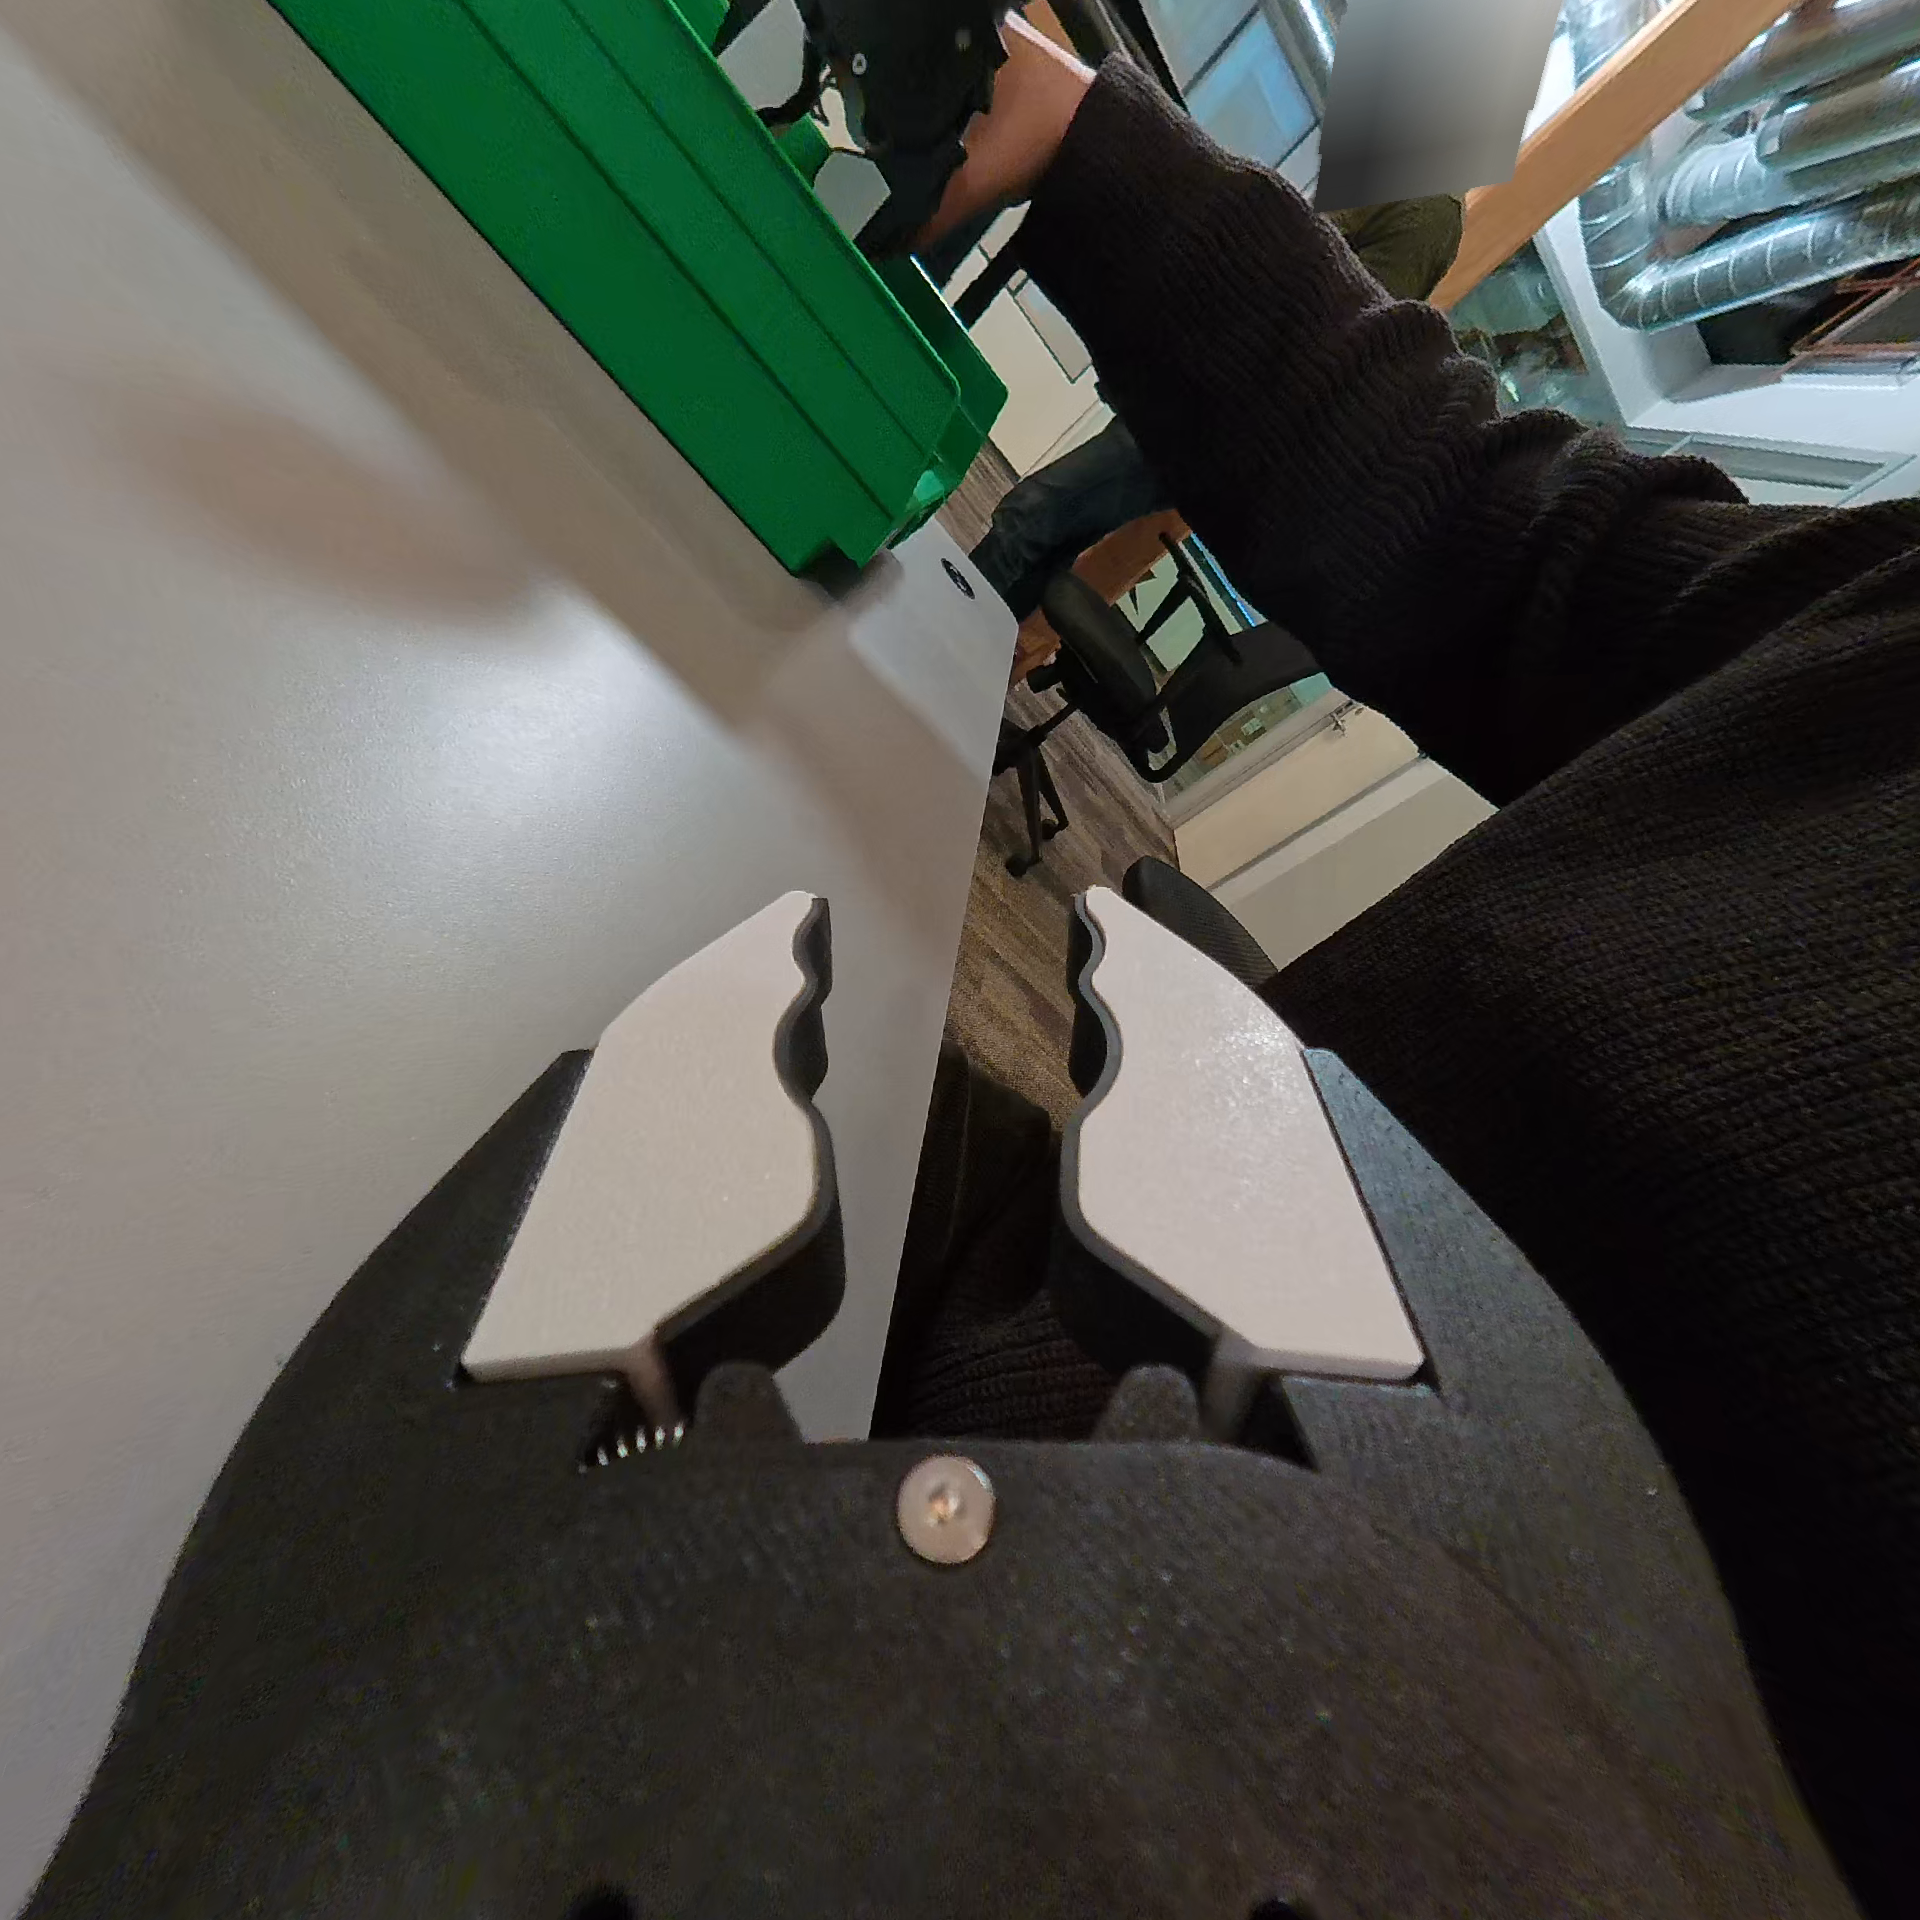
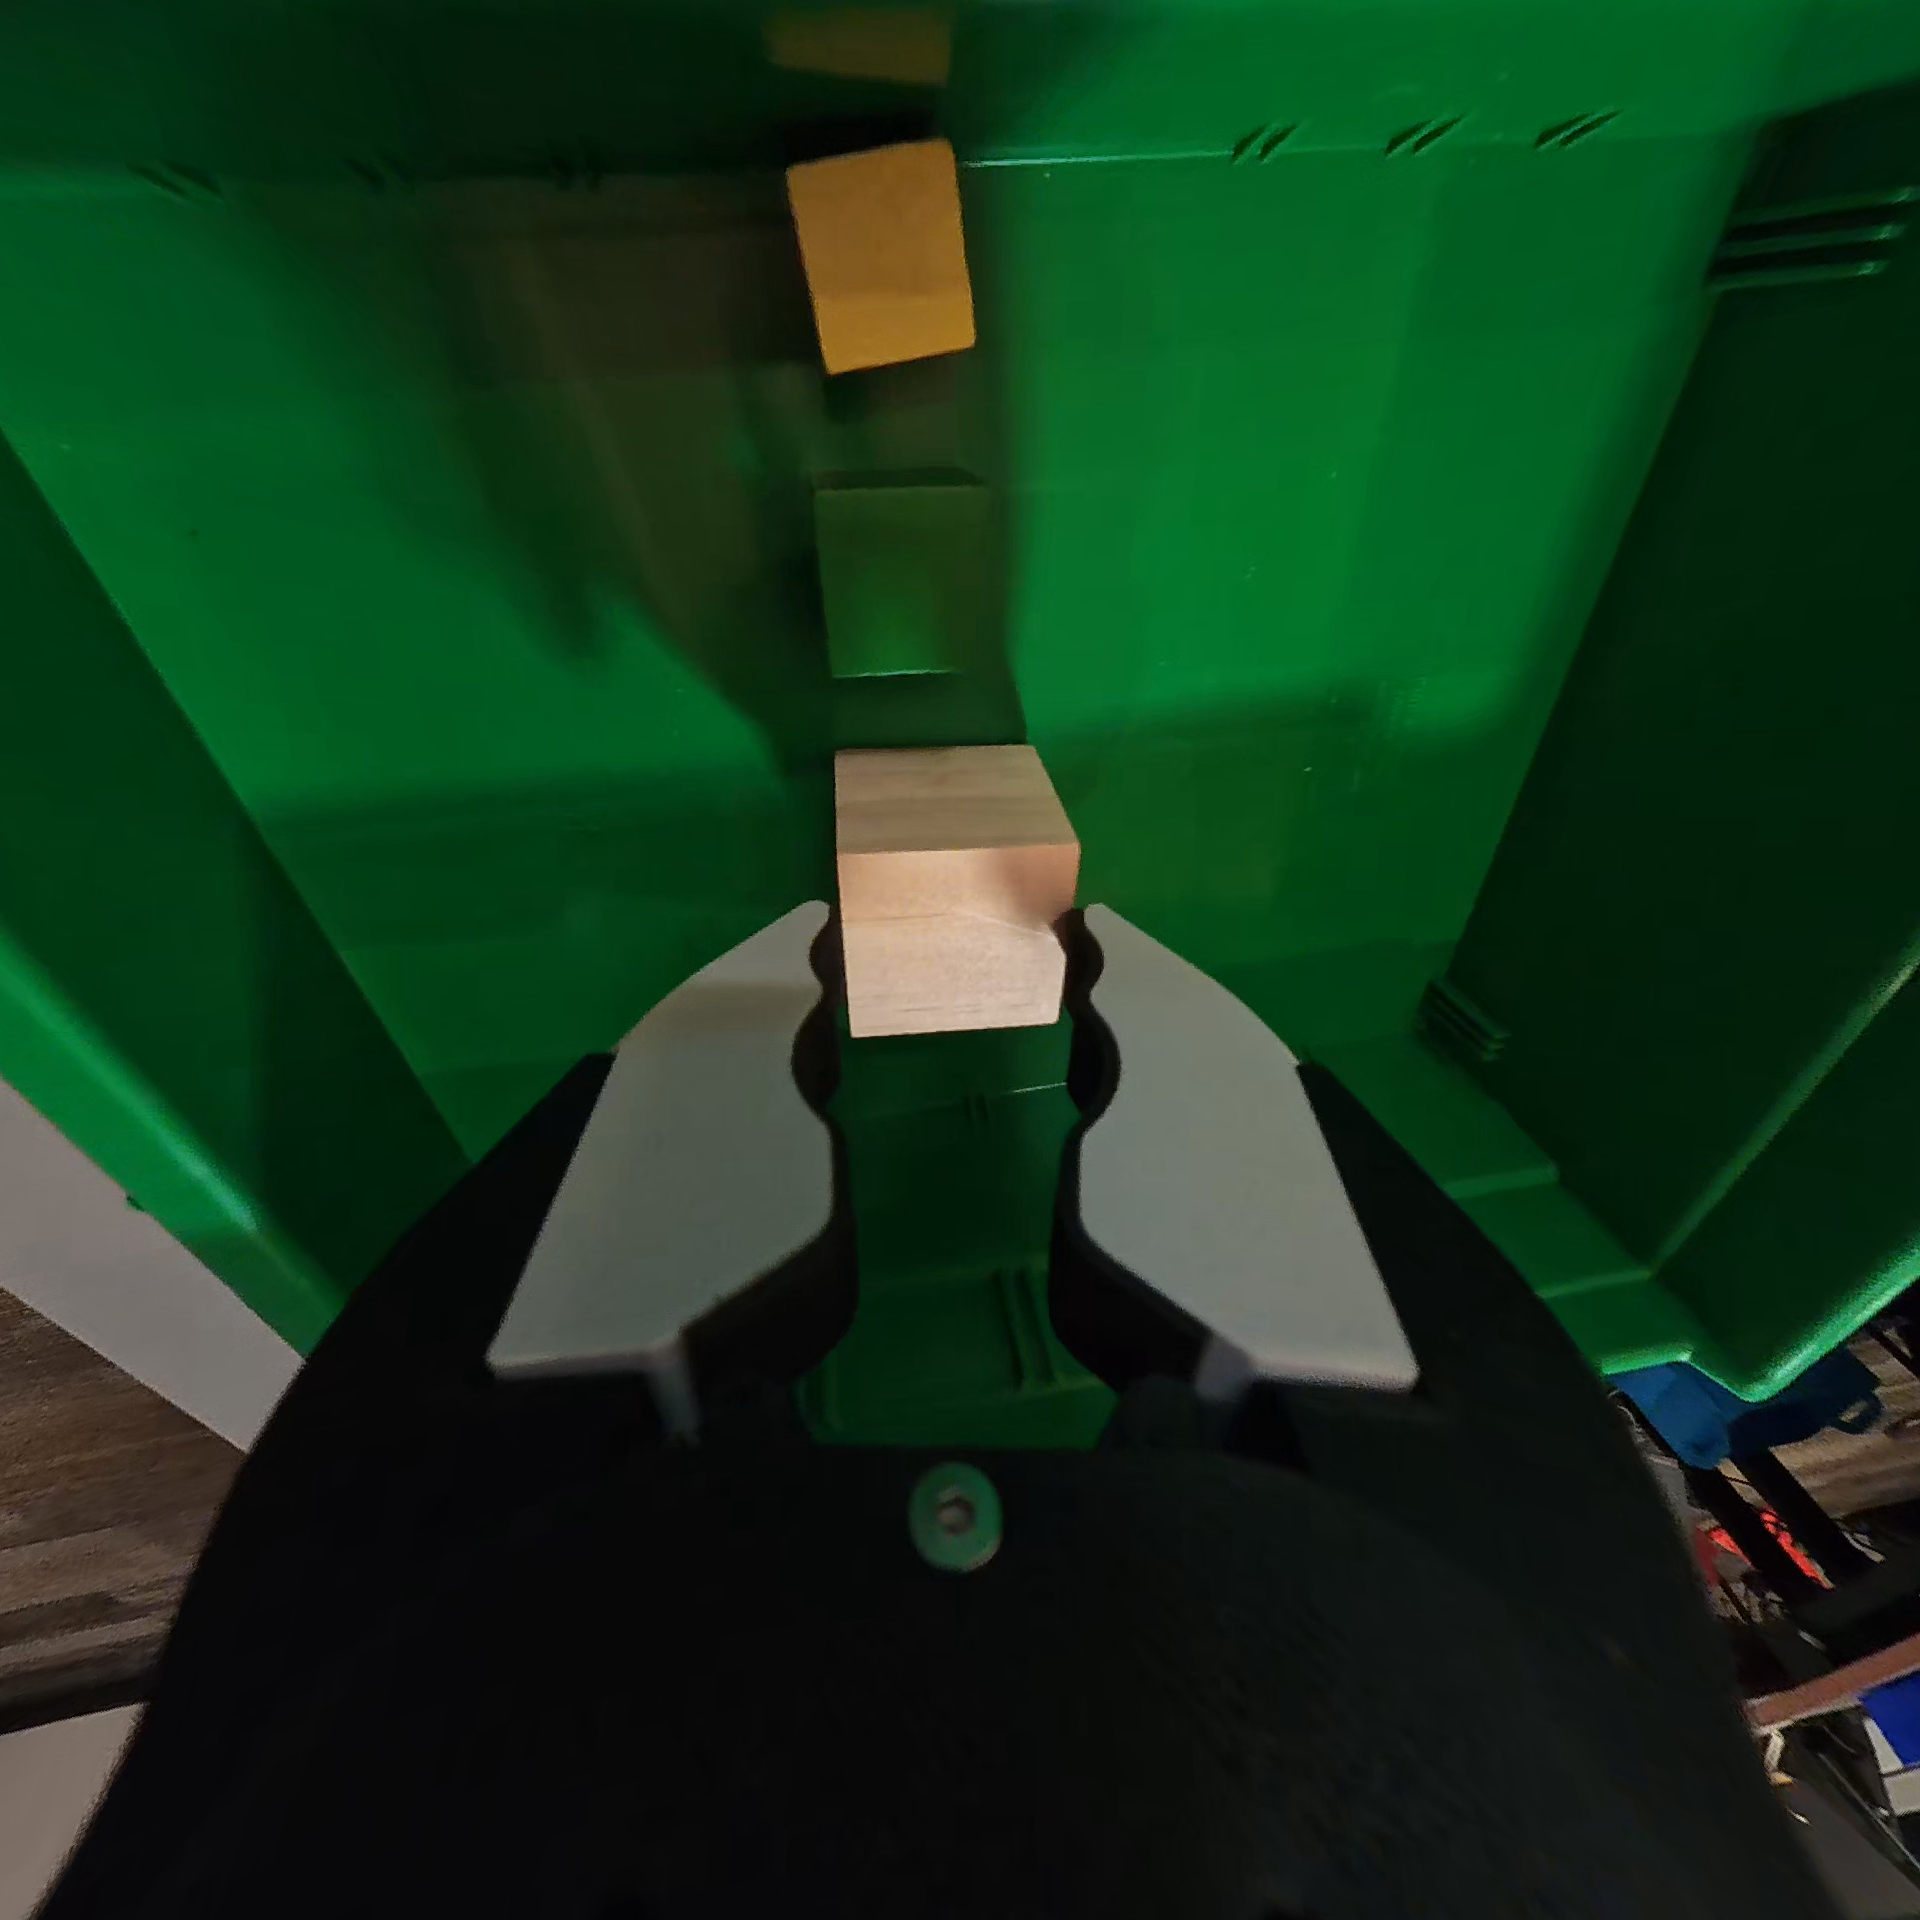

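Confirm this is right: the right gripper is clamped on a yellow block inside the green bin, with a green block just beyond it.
Wrong colour. In the right wrist view the right gripper is clamped on a plain wooden block inside the green bin. The green block does sit just beyond it; the yellow block lies farther back, untouched.

your left gripper is open and holds nothing, over the edge of the white desk. a green bin sits farther along.

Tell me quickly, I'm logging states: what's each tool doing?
Left tool: open, empty, beside the white table edge.
Right tool: shut on the plain wooden block, inside the green bin.
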`<control>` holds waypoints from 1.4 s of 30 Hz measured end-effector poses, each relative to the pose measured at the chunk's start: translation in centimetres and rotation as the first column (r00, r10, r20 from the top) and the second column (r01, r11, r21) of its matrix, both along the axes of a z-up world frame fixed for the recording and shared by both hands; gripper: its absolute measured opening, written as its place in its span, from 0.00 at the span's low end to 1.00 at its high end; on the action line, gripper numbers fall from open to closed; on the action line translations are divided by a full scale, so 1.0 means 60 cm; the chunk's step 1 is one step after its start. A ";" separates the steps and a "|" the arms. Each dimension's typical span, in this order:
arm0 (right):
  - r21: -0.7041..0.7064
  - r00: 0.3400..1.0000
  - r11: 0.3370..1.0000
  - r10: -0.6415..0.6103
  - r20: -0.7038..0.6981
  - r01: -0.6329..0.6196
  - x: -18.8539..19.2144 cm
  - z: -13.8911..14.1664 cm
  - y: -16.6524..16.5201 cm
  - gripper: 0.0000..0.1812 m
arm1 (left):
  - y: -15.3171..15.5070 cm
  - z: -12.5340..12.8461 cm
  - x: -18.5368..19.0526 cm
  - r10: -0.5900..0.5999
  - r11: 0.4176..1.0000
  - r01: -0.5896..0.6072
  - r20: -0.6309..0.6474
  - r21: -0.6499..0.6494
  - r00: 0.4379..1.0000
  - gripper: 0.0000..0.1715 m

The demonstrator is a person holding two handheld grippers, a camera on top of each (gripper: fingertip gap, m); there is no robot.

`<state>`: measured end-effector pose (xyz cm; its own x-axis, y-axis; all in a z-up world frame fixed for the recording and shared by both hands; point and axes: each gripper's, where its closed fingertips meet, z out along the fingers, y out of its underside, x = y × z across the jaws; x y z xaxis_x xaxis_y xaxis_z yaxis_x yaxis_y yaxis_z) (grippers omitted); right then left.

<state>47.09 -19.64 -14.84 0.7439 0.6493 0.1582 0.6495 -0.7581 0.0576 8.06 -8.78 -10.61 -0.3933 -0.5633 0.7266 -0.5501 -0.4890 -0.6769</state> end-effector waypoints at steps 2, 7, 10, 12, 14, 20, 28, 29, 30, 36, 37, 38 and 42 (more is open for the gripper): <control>-0.002 1.000 1.000 -0.001 0.001 0.001 -0.002 0.000 -0.001 0.23 | 0.000 0.000 0.000 0.002 1.000 -0.002 -0.001 -0.002 1.000 0.26; 0.020 1.000 1.000 -0.008 0.022 0.008 0.001 0.012 0.000 0.29 | 0.000 0.000 0.000 0.003 1.000 -0.003 -0.001 -0.003 1.000 0.26; 0.054 0.999 0.998 -0.017 0.037 0.015 0.001 0.031 0.002 0.31 | -0.001 0.002 0.000 0.000 1.000 0.000 -0.001 -0.012 1.000 0.26; 0.130 1.000 0.991 -0.025 0.019 0.022 -0.011 0.055 0.014 0.31 | -0.001 0.004 0.000 -0.001 1.000 0.001 0.001 -0.021 1.000 0.26; 0.263 0.999 0.964 -0.033 -0.036 0.041 -0.040 0.096 0.039 0.30 | -0.002 0.007 -0.001 -0.003 1.000 0.003 0.005 -0.023 1.000 0.26; 0.521 0.996 0.850 -0.043 -0.079 0.078 -0.094 0.195 0.070 0.30 | -0.006 0.013 -0.005 -0.013 1.000 0.013 0.016 -0.025 1.000 0.25; 0.352 0.987 0.926 -0.156 0.025 0.137 -0.016 0.095 -0.001 0.28 | -0.019 0.020 -0.013 -0.036 0.999 0.036 0.027 -0.015 0.999 0.25; 0.331 0.985 0.930 -0.171 0.003 0.160 -0.011 0.080 -0.008 0.29 | -0.020 0.019 -0.013 -0.035 0.999 0.036 0.026 -0.012 0.999 0.25; 0.313 0.983 0.933 -0.185 -0.013 0.180 -0.006 0.067 -0.014 0.30 | -0.020 0.018 -0.013 -0.035 0.999 0.035 0.025 -0.011 0.999 0.25; 0.255 0.981 0.948 -0.189 -0.037 0.192 0.005 0.031 -0.018 0.35 | -0.017 0.007 -0.008 -0.028 0.999 0.028 0.000 -0.016 1.000 0.25; 0.251 0.983 0.950 -0.182 -0.037 0.186 0.003 0.029 -0.015 0.36 | -0.016 0.005 -0.007 -0.027 0.999 0.027 -0.004 -0.020 1.000 0.25; 0.245 0.984 0.953 -0.176 -0.037 0.180 0.002 0.027 -0.011 0.36 | -0.015 0.003 -0.006 -0.027 0.999 0.026 -0.009 -0.025 1.000 0.25; 0.210 0.988 0.966 -0.149 -0.035 0.153 -0.004 0.010 0.001 0.35 | -0.014 -0.003 -0.004 -0.026 0.999 0.025 -0.026 -0.044 0.999 0.25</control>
<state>46.84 -19.56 -14.24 0.8350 0.4824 0.2647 0.5258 -0.8412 -0.1259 7.84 -9.59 -10.78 -0.3873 -0.5213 0.7604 -0.5800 -0.5033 -0.6405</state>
